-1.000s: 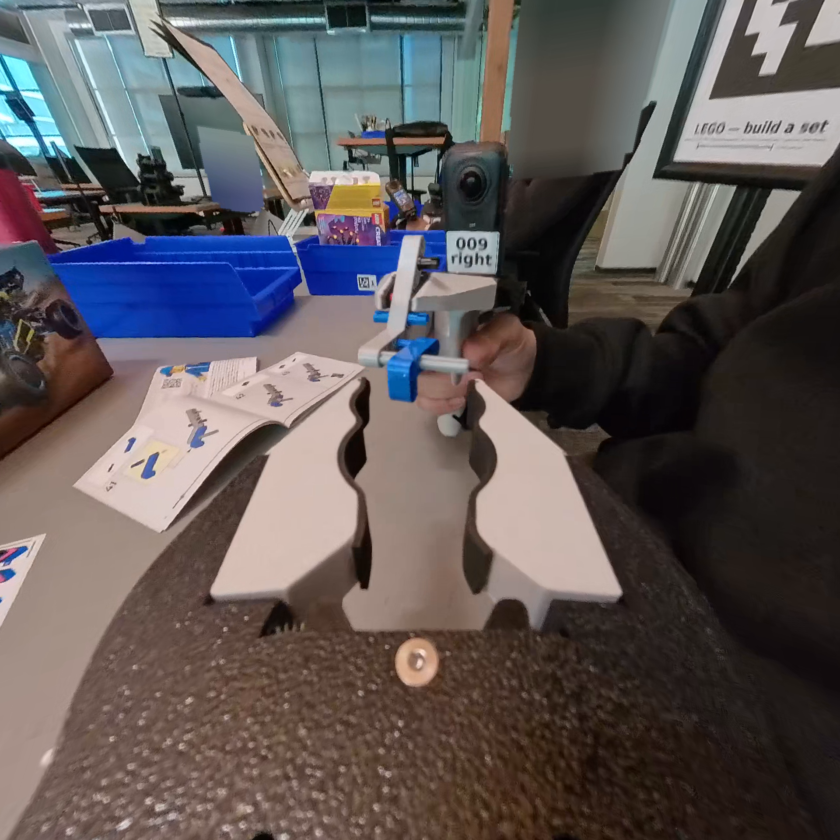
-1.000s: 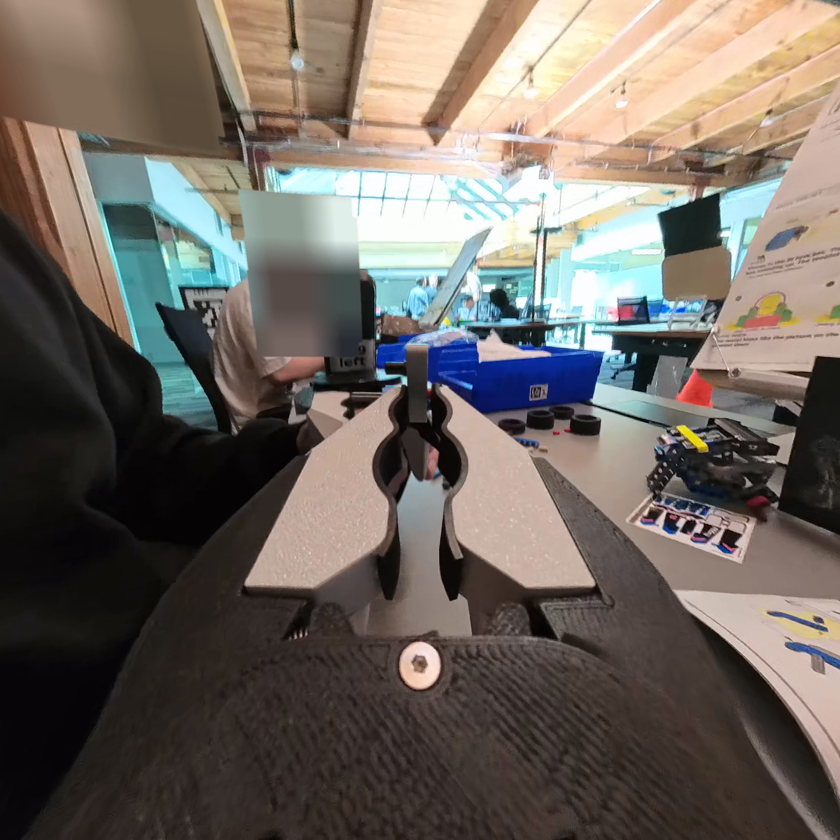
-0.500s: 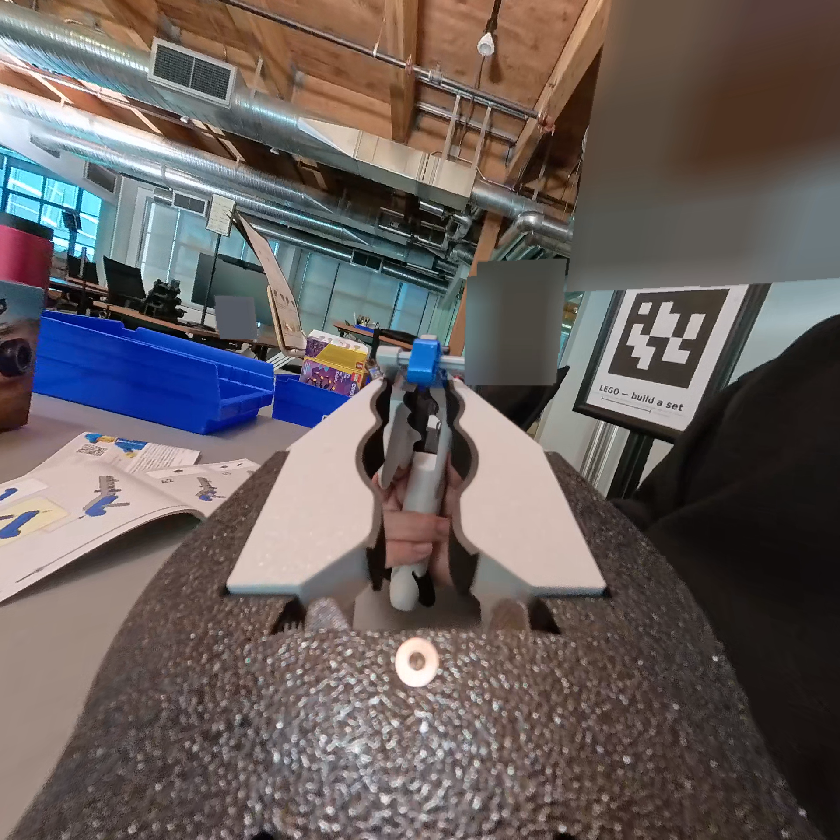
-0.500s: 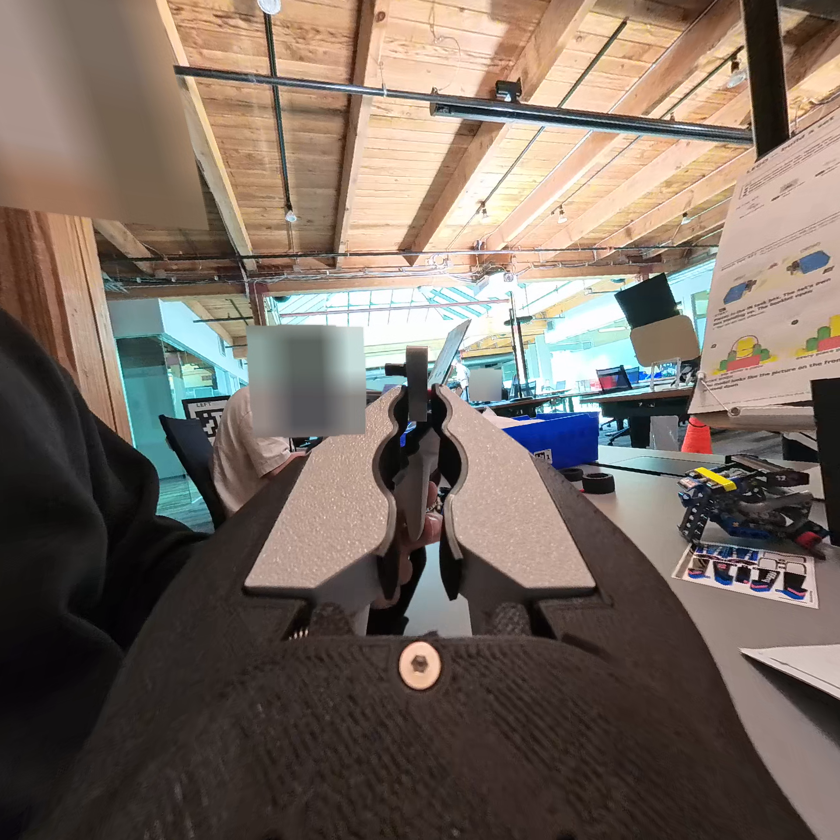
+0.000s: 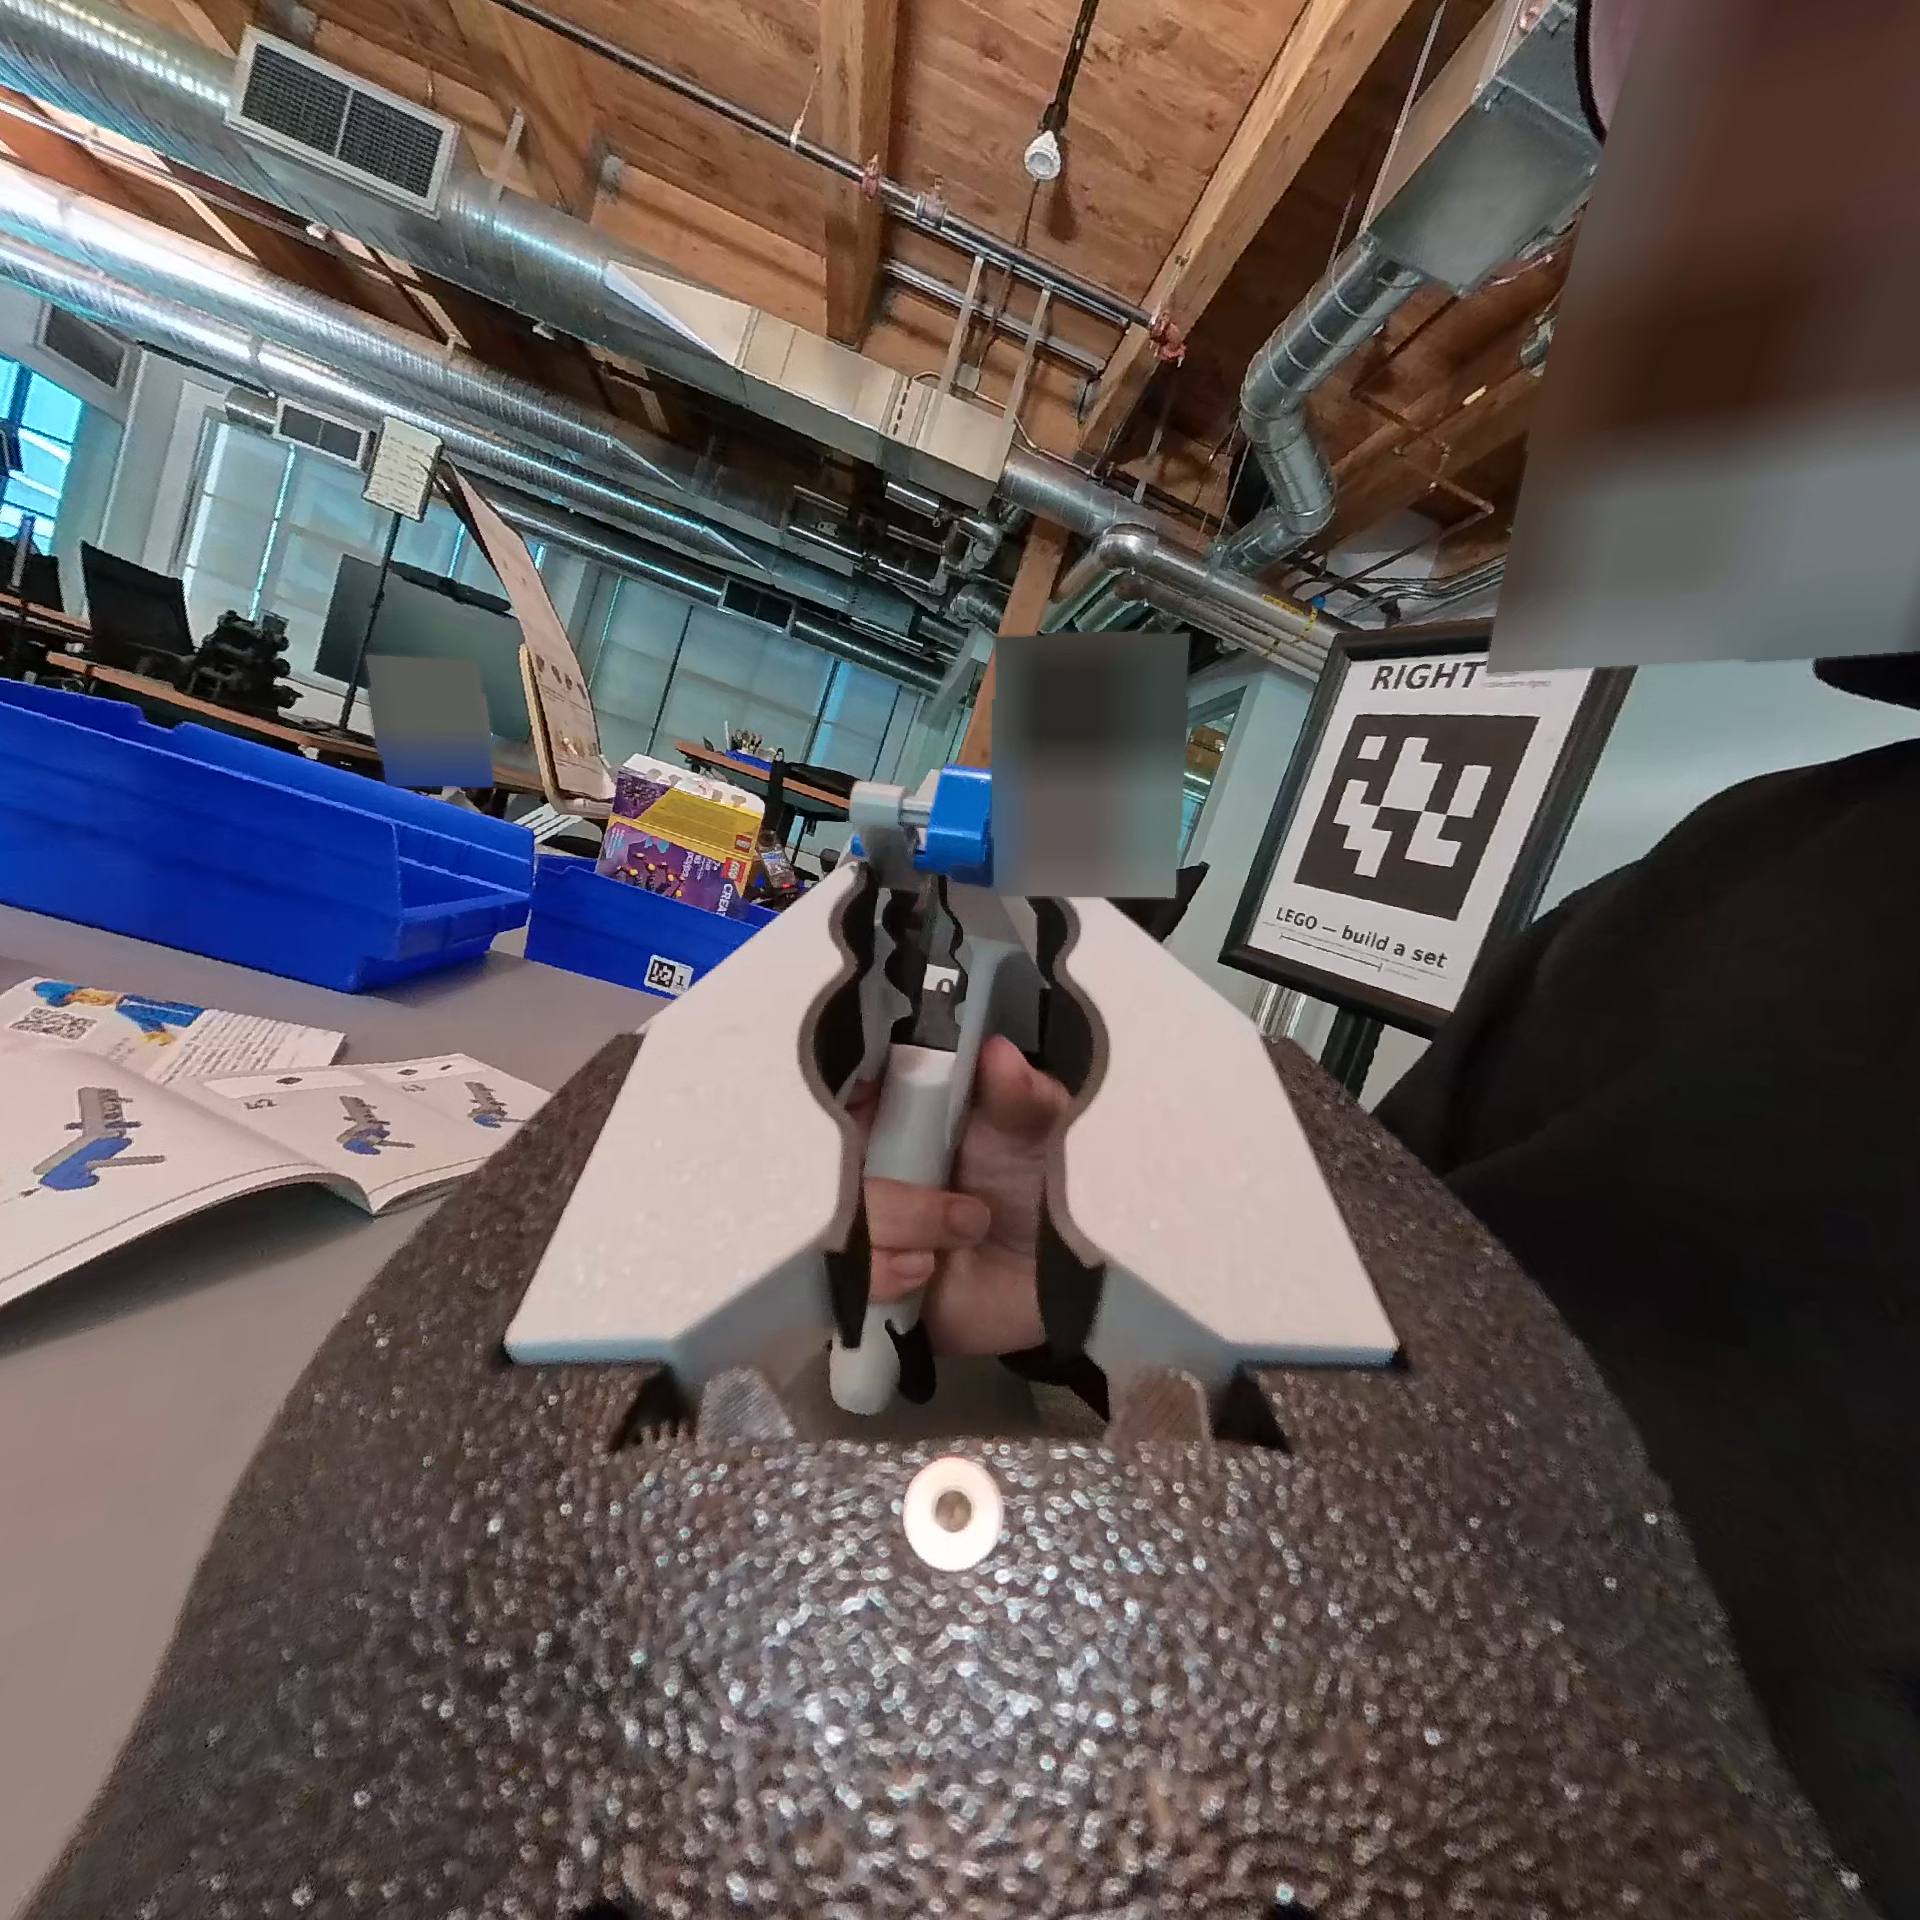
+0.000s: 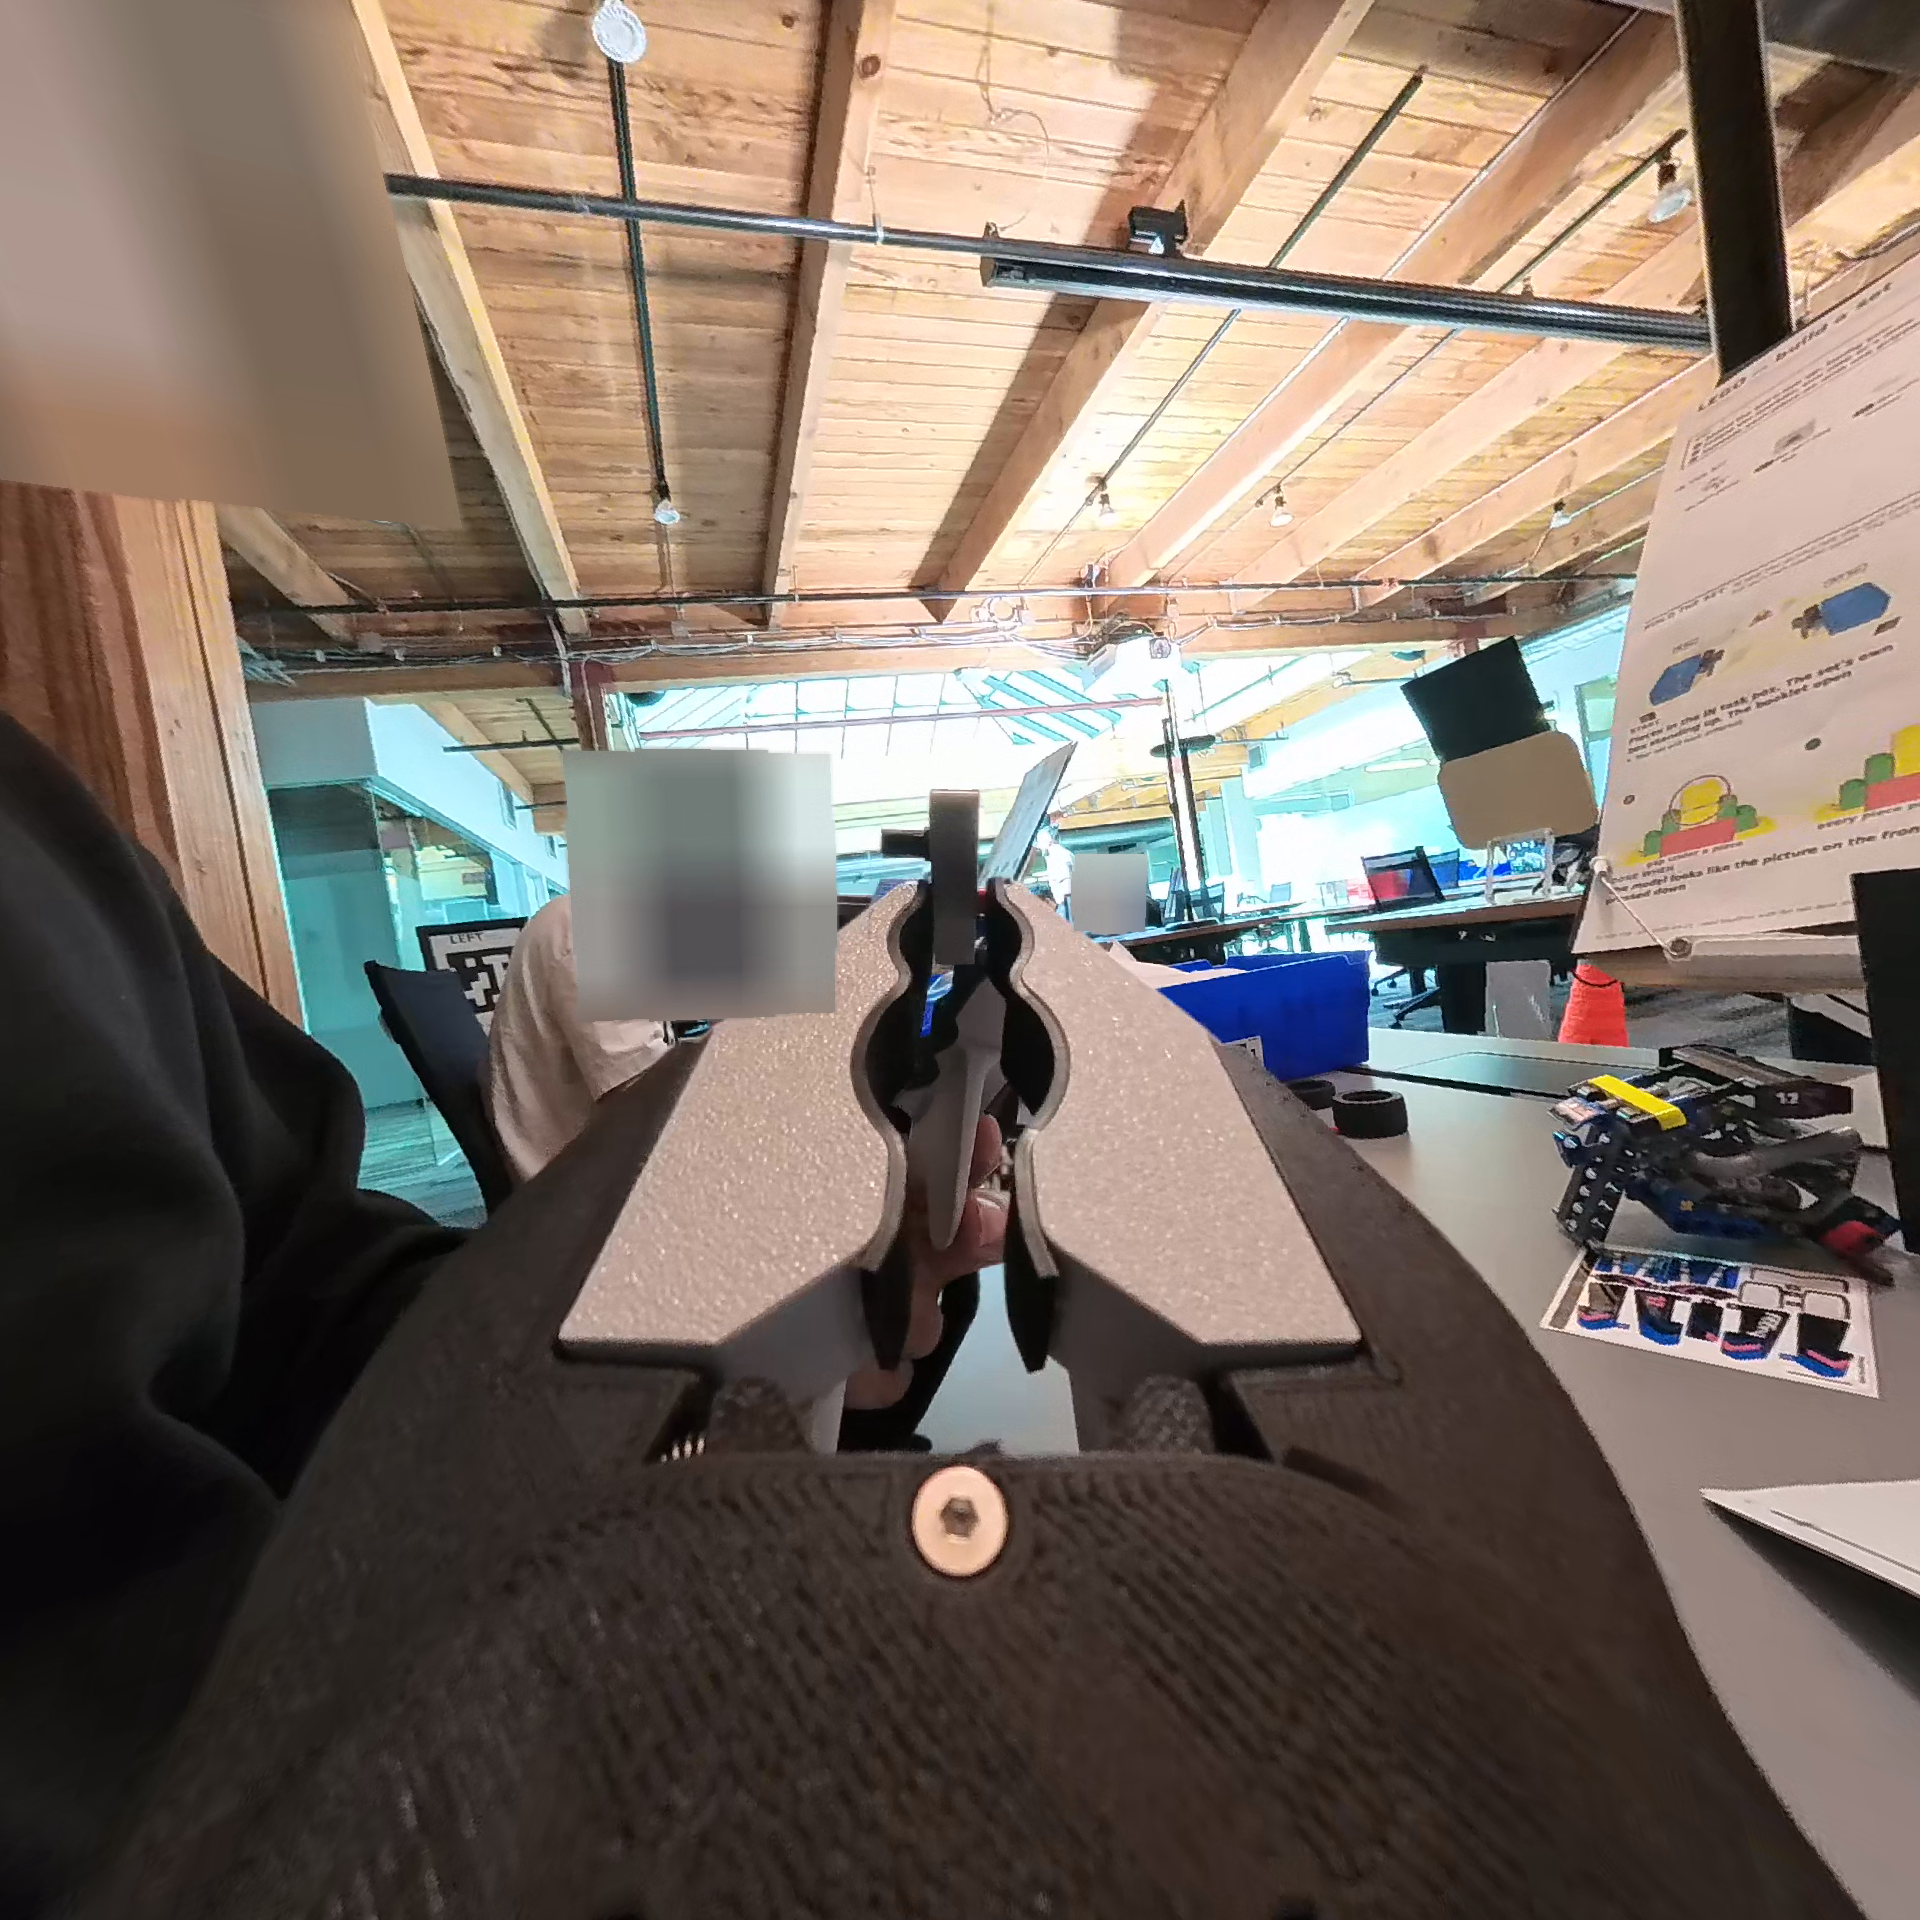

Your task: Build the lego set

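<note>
My right gripper [image 6: 956, 902] is shut on a small lego sub-assembly and holds it upright in the air. In the right wrist view it shows as a dark grey beam [image 6: 954, 862] standing up between the fingertips. In the left wrist view it shows as a grey beam with a blue connector and a grey axle [image 5: 940, 831]. My left gripper [image 5: 956, 894] faces it with its jaws partly open. Its tips sit on either side of the beam's lower part and the right gripper's finger, with gaps showing. The hand [image 5: 997, 1195] holding the right gripper shows between the left fingers.
An open instruction booklet [image 5: 208, 1132] lies on the grey table [image 5: 156, 1455], with blue bins [image 5: 260, 862] behind it. A partly built blue model [image 6: 1714, 1164], a sticker sheet [image 6: 1714, 1320] and black tyres [image 6: 1366, 1112] lie to the right. A framed sign [image 5: 1413, 831] stands nearby. The tips of both grippers are at nearly the same place. Left tips and right tips are each some 35 cm from the partly built blue model [image 6: 1714, 1164].
Both grippers have tilted upward and come together. My left gripper's jaws narrowed from wide open and now bracket the sub-assembly that the right gripper keeps holding.
</note>
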The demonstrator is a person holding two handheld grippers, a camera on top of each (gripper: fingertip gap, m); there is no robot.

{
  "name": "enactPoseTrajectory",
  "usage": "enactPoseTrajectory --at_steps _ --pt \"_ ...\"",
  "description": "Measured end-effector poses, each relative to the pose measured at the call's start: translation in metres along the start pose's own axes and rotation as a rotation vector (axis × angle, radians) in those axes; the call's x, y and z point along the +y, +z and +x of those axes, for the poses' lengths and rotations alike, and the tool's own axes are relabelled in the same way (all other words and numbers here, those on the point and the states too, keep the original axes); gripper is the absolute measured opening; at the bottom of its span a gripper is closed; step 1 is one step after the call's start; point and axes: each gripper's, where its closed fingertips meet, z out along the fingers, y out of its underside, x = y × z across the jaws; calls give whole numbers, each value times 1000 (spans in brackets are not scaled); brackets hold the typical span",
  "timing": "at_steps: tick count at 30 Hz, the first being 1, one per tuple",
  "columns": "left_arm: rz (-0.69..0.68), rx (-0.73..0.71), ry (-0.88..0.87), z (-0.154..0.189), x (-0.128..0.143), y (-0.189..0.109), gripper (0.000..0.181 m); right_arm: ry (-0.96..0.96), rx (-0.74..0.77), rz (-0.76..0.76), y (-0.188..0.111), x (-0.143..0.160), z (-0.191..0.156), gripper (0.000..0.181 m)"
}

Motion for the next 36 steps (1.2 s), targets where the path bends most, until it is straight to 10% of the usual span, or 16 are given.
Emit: enactPoseTrajectory --at_steps 36 --pt "241 -58 -161 -8 -11 -4 20 -41 97 35 3 5 2 8"
